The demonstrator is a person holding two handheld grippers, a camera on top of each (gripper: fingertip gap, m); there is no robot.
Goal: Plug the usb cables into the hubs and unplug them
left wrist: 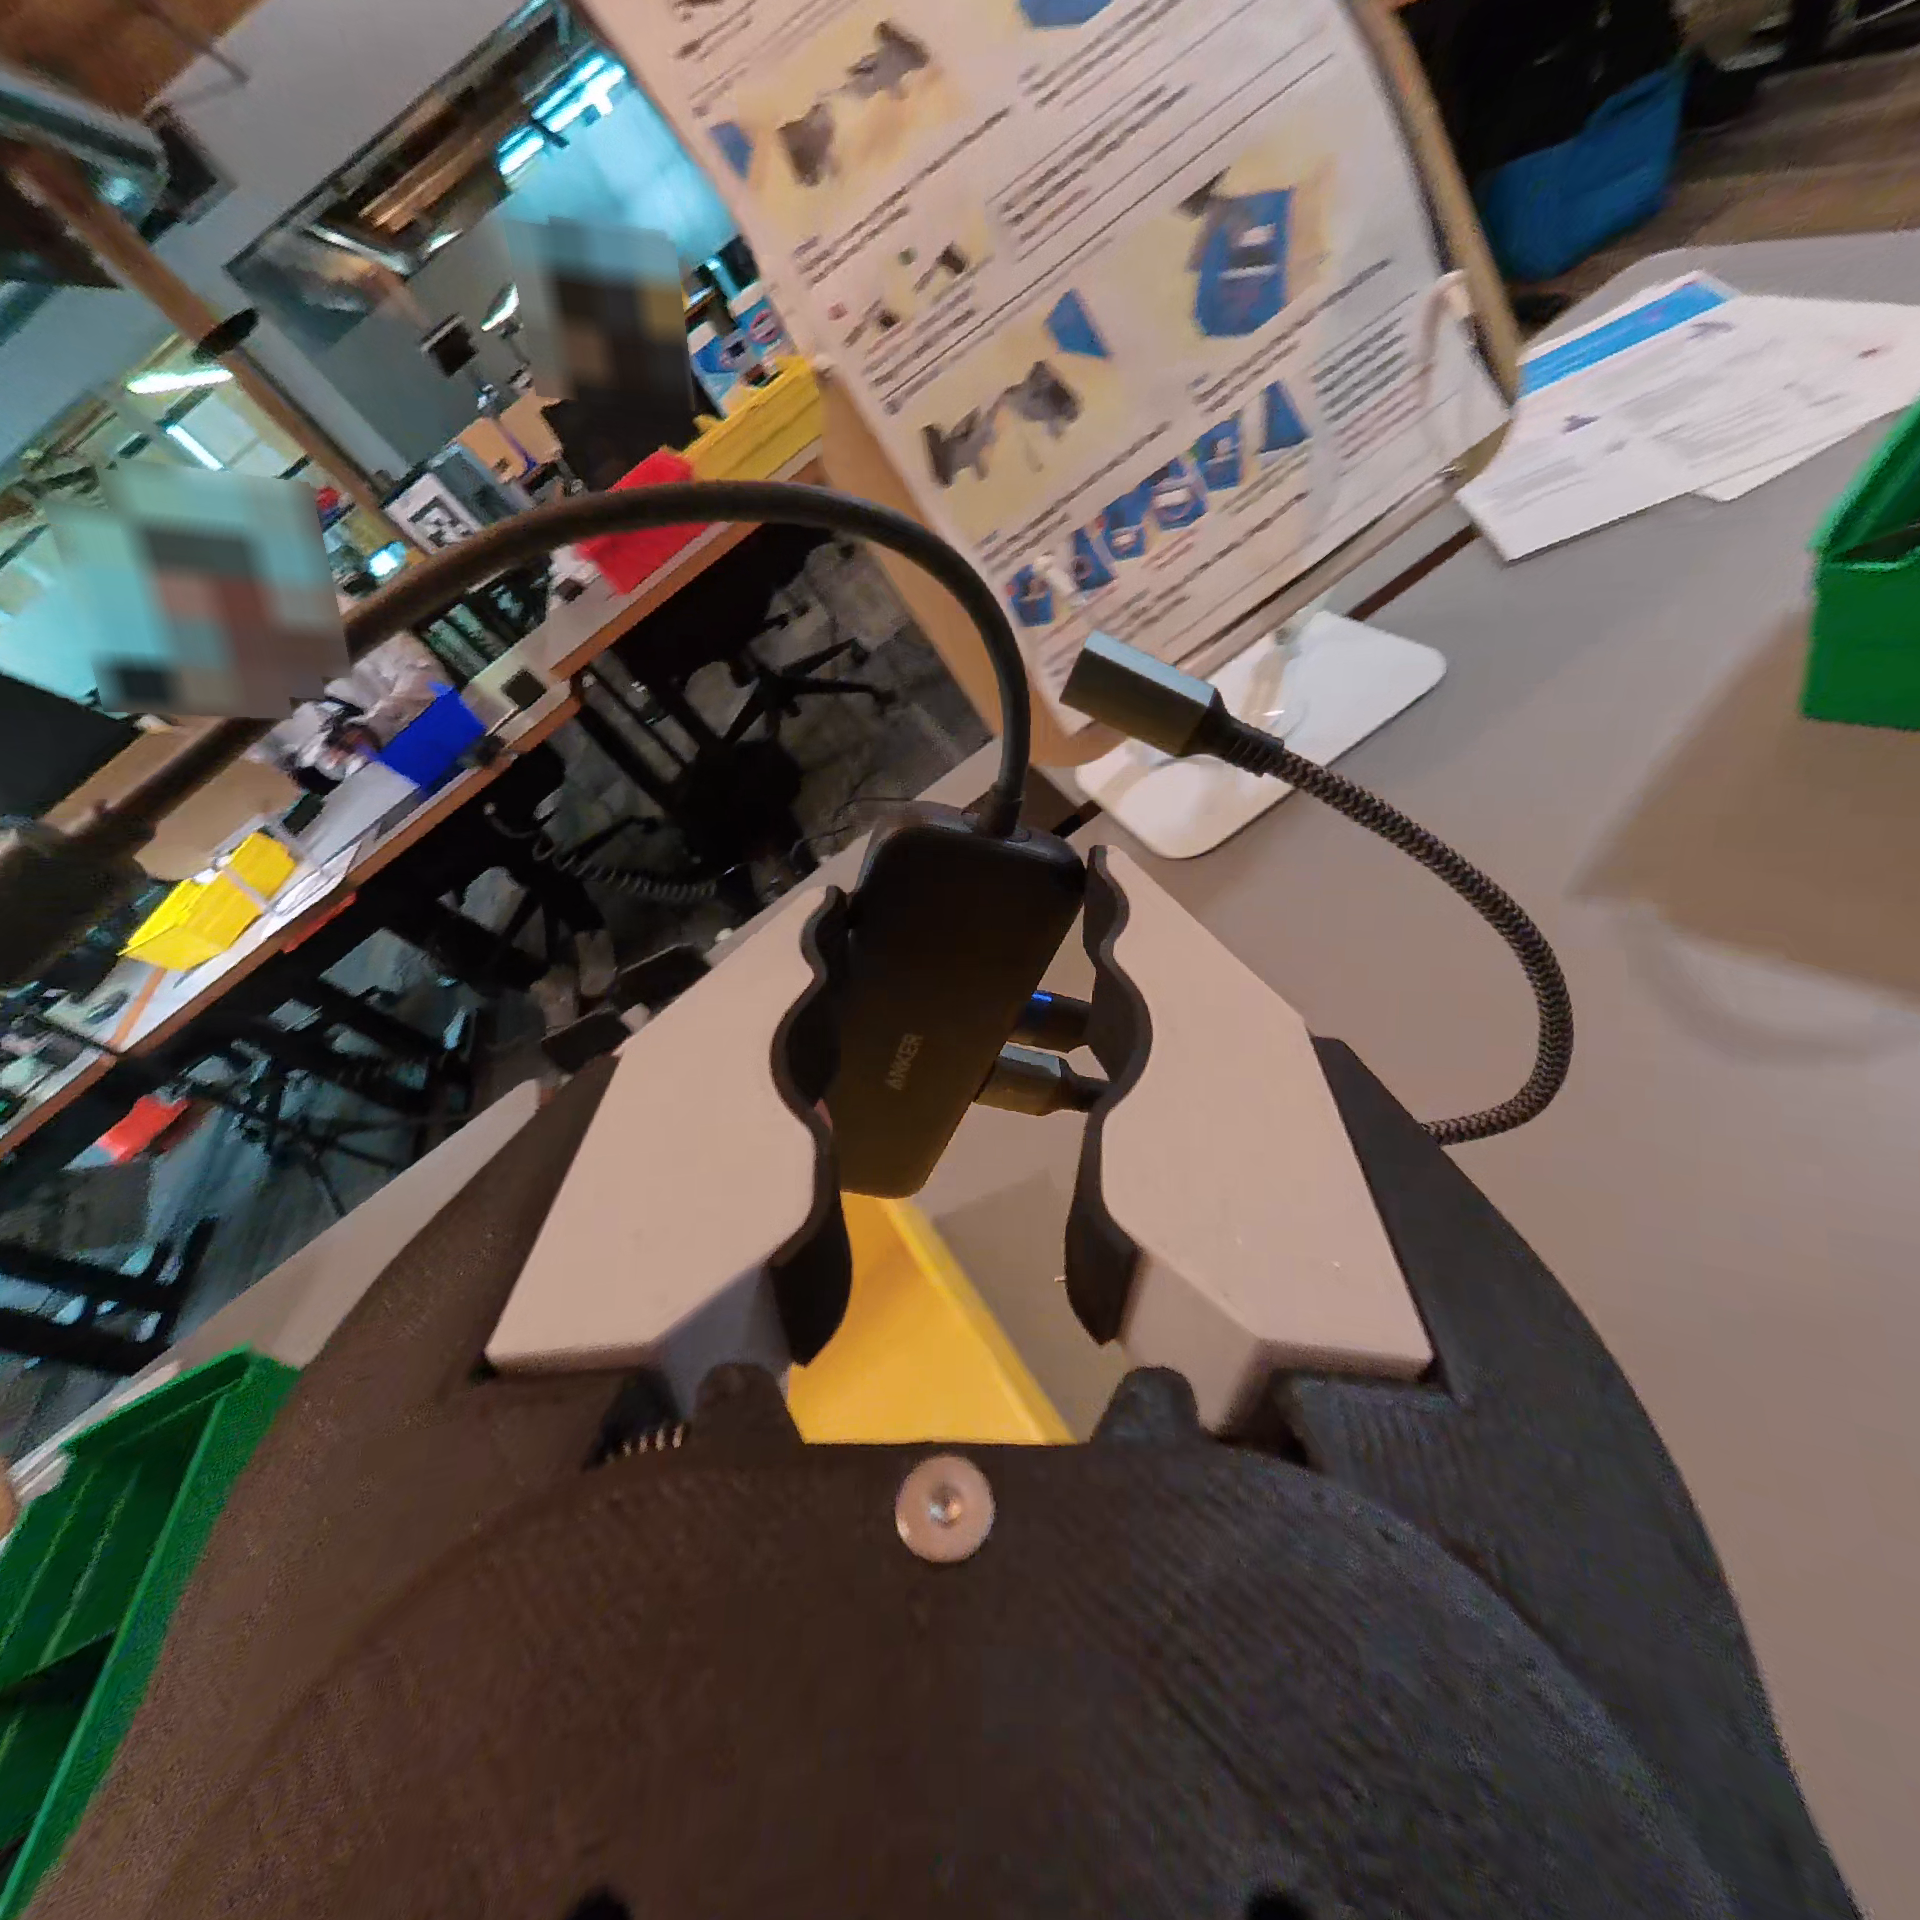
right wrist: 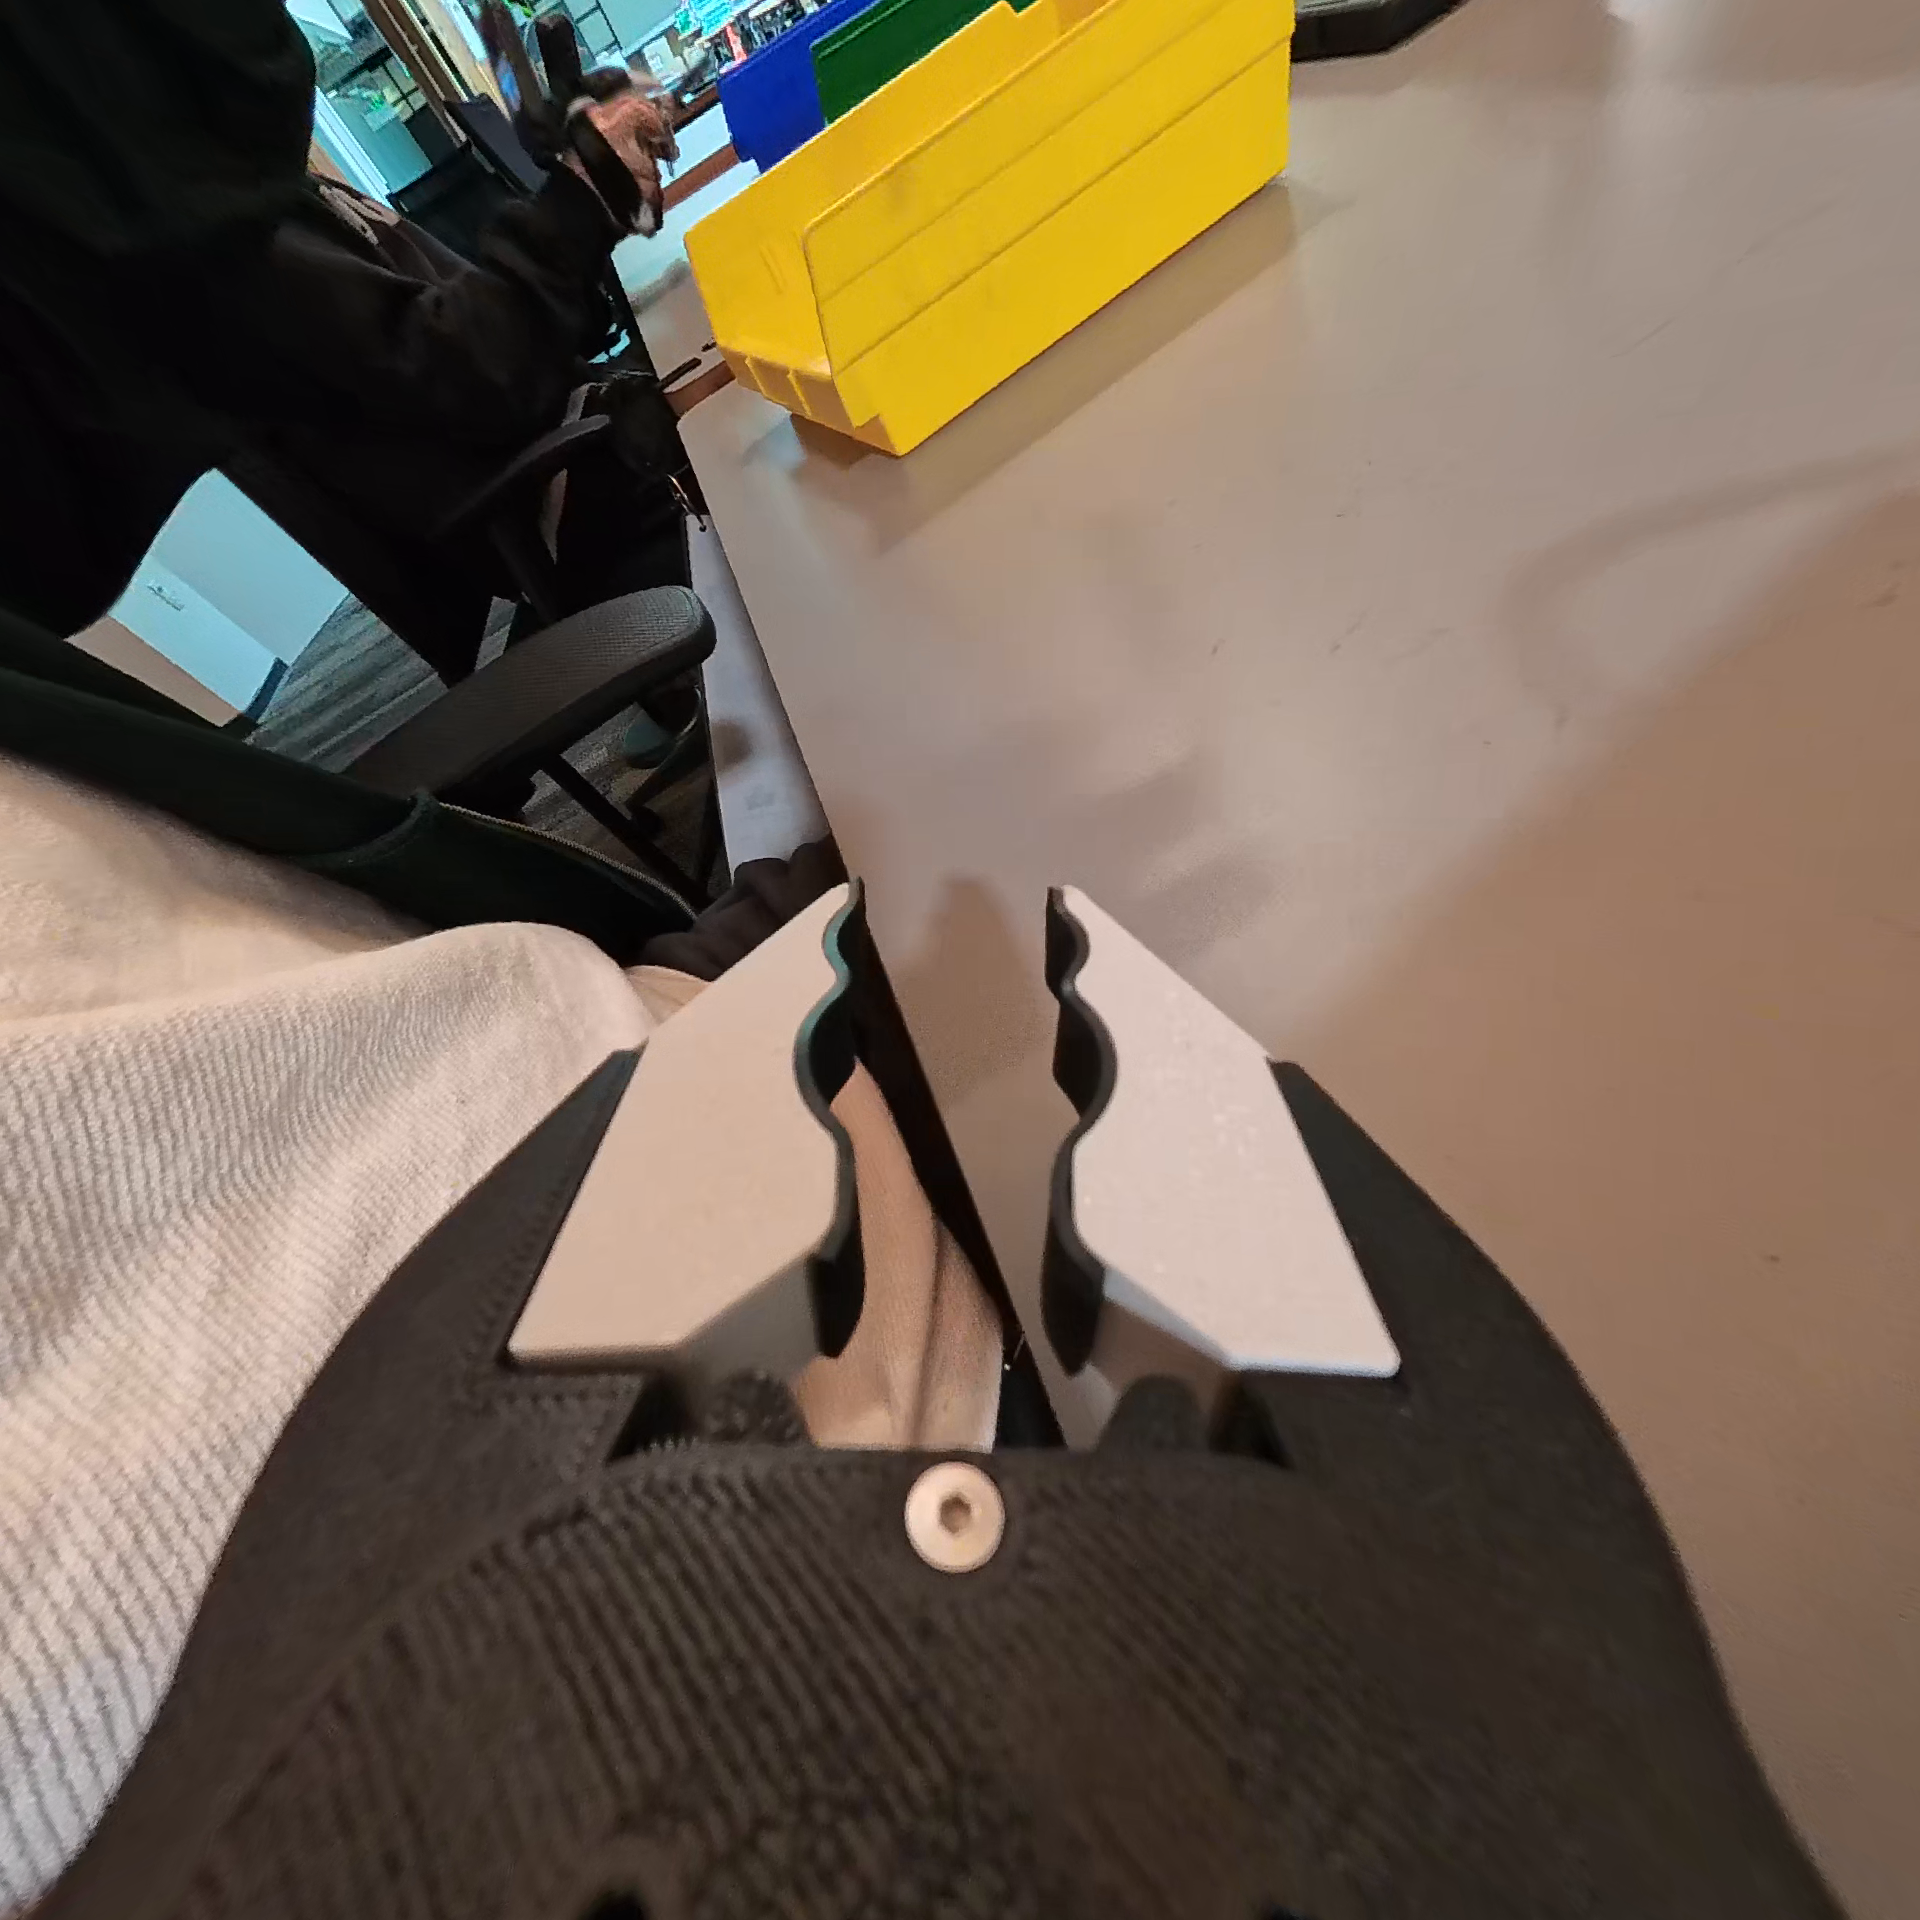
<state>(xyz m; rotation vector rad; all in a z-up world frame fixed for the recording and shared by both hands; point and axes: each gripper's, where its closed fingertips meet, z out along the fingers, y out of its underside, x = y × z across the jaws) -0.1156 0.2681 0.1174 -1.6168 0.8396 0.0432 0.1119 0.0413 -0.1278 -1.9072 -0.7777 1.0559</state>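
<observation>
In the left wrist view my left gripper (left wrist: 961, 894) is shut on a black USB hub (left wrist: 940, 1013) and holds it tilted above the grey table (left wrist: 1558, 935). The hub's own black cable (left wrist: 790, 509) arcs up and left. Two plugs (left wrist: 1044, 1049) sit in the hub's right side. A braided grey cable (left wrist: 1496, 894) curves up from there to a free metal connector (left wrist: 1138, 691) in the air. In the right wrist view my right gripper (right wrist: 951, 904) is open and empty, over the table's near edge (right wrist: 790, 727).
A tilted instruction board on a white stand (left wrist: 1122, 312) stands behind the hub, papers (left wrist: 1704, 395) to its right. Green bins (left wrist: 1870, 582) sit at the right and lower left. A yellow bin (right wrist: 997, 218) lies ahead of my right gripper. A light sleeve (right wrist: 260, 1091) and chairs are at the left.
</observation>
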